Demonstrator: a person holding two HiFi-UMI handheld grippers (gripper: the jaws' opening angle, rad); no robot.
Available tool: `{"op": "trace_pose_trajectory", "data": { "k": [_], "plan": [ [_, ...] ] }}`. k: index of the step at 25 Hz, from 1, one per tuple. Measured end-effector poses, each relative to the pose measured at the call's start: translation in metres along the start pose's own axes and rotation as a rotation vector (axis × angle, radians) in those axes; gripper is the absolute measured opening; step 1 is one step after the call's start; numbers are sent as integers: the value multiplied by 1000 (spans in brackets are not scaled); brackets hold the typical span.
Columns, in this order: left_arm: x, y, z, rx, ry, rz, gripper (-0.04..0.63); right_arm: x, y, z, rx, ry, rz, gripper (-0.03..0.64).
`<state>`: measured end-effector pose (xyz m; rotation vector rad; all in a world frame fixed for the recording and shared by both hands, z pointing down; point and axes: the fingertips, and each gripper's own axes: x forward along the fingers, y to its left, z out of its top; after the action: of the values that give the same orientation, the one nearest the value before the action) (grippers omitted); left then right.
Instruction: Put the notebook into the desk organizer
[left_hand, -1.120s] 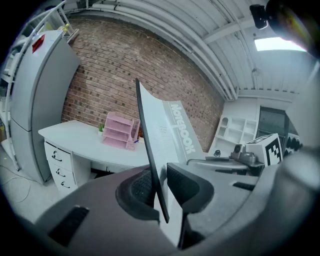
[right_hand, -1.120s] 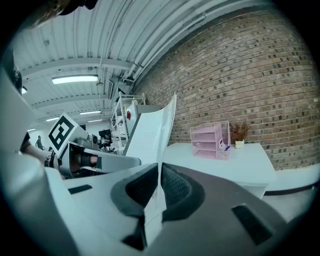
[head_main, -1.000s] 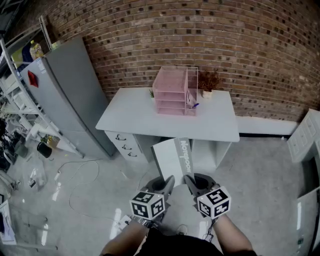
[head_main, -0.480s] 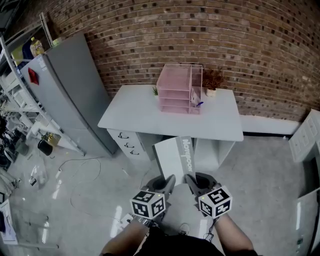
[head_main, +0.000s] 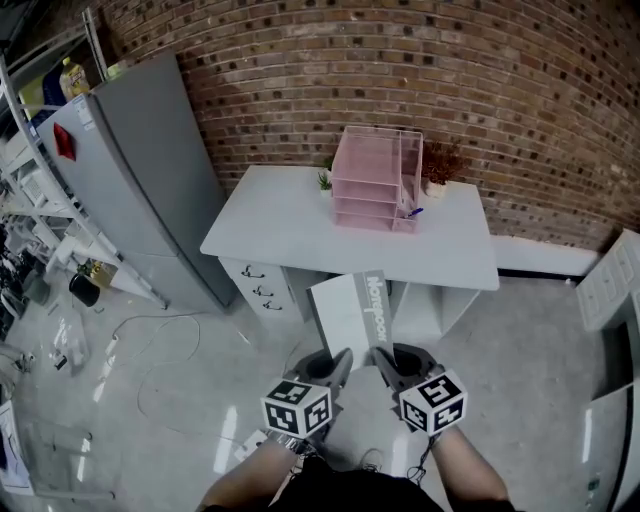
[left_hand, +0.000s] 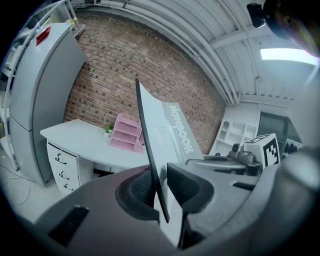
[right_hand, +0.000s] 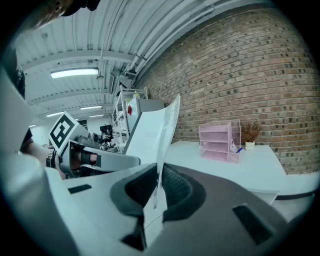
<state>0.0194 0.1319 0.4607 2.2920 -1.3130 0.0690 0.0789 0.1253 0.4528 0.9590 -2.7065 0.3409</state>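
A white notebook (head_main: 355, 315) with a grey spine stands tilted in front of me, held by its near edge. My left gripper (head_main: 338, 362) and my right gripper (head_main: 380, 358) are side by side, each shut on that edge. In the left gripper view the notebook (left_hand: 161, 145) rises between the pads of the left gripper (left_hand: 159, 192). The right gripper (right_hand: 157, 192) pinches the cover (right_hand: 150, 132) the same way. The pink desk organizer (head_main: 375, 180) with stacked trays stands at the back of the white desk (head_main: 280, 230), well beyond the notebook; it also shows as the organizer (left_hand: 125, 134) and the organizer (right_hand: 218, 141).
A small dried plant (head_main: 440, 165) stands right of the organizer against the brick wall. A grey refrigerator (head_main: 130, 170) stands left of the desk, with metal shelving (head_main: 30, 200) further left. Cables (head_main: 160, 360) lie on the floor. A white cabinet (head_main: 610, 285) is at the right.
The desk and organizer have drifted rightward and slightly down in the head view. Both grippers keep the same hold on the notebook.
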Motion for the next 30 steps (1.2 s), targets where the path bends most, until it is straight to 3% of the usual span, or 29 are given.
{"op": "trace_pose_trajectory", "data": {
  "k": [19,30],
  "plan": [
    [-17,134,42,1,28,-76,51,131,37,28,103,-9,-58,23],
    [5,166,57,-13,23,-47,51,169,17,36,120,-4,-19,21]
  ]
}}
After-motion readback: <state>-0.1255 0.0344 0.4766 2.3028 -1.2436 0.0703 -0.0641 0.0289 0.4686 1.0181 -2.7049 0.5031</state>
